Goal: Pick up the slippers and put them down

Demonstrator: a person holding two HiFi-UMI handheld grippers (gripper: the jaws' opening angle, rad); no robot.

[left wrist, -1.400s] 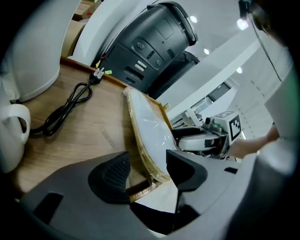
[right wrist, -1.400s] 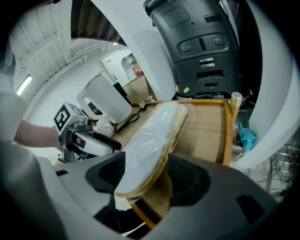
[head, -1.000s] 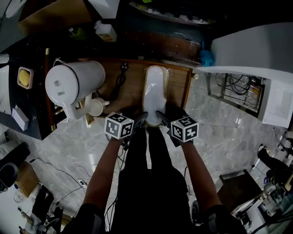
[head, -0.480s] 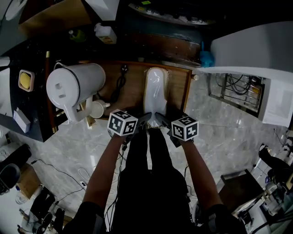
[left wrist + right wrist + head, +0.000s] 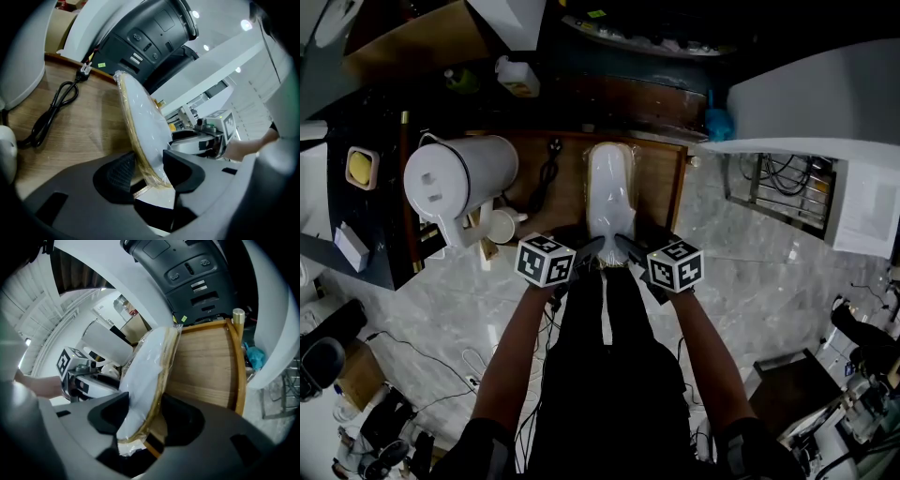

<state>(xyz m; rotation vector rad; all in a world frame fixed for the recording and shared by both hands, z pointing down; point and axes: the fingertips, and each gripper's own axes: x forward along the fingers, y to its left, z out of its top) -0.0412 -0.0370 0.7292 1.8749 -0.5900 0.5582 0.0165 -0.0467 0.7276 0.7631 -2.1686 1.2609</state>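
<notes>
A pair of white slippers (image 5: 611, 192), wrapped in clear plastic with a tan sole edge, lies lengthwise on the wooden table (image 5: 661, 187). My left gripper (image 5: 592, 248) and right gripper (image 5: 623, 246) meet at its near end. In the left gripper view the slippers (image 5: 140, 117) stand edge-on between the jaws of the left gripper (image 5: 150, 164). Both pads touch them. The right gripper view shows the same: the right gripper (image 5: 150, 413) holds the slippers (image 5: 147, 366). Both pairs of jaws have just been closing, with the slippers between them.
A white lidded jug (image 5: 455, 178) and a small mug (image 5: 499, 225) stand on the table's left part. A black cable (image 5: 546, 169) lies beside the slippers. A white cabinet (image 5: 806, 103) is to the right, and marble floor (image 5: 750, 272) lies below the table's edge.
Both grippers have drawn closer together at the slippers' near end and their jaws have narrowed onto it. The slippers still lie on the table.
</notes>
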